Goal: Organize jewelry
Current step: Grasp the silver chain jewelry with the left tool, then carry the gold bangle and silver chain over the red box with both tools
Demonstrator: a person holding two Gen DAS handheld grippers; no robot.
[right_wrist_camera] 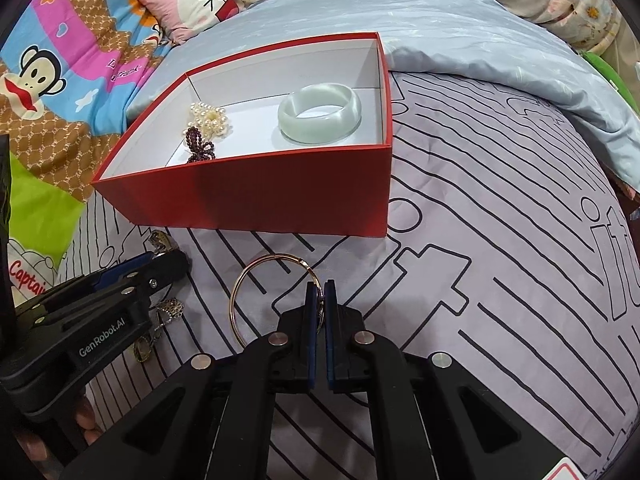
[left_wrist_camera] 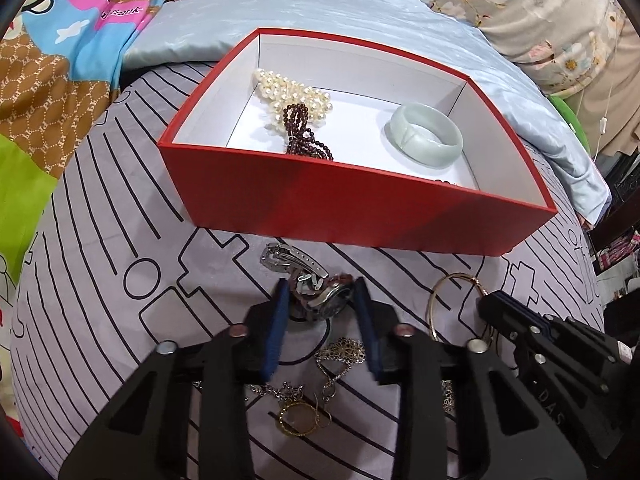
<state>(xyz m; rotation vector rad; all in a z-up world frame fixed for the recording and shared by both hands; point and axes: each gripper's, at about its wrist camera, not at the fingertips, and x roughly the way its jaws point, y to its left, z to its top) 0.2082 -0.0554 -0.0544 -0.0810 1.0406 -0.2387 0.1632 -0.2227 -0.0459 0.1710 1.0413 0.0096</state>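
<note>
A red box [left_wrist_camera: 360, 208] with white inside stands on the bed; it also shows in the right wrist view [right_wrist_camera: 256, 196]. In it lie a pearl strand [left_wrist_camera: 294, 94], dark red beads [left_wrist_camera: 304, 132] and a pale green bangle [left_wrist_camera: 424, 134]. My left gripper [left_wrist_camera: 320, 286] is shut on a silver wristwatch [left_wrist_camera: 316, 288] just in front of the box. My right gripper [right_wrist_camera: 319, 286] is shut on a thin gold bangle [right_wrist_camera: 244, 292], which also shows in the left wrist view [left_wrist_camera: 436, 300]. Silver and gold chains [left_wrist_camera: 316, 392] lie under the left gripper.
The grey bedspread [right_wrist_camera: 500, 240] with black line pattern carries everything. A light blue quilt [left_wrist_camera: 360, 12] lies behind the box. A cartoon blanket [right_wrist_camera: 60, 80] and a pink pillow [right_wrist_camera: 192, 4] lie at the left.
</note>
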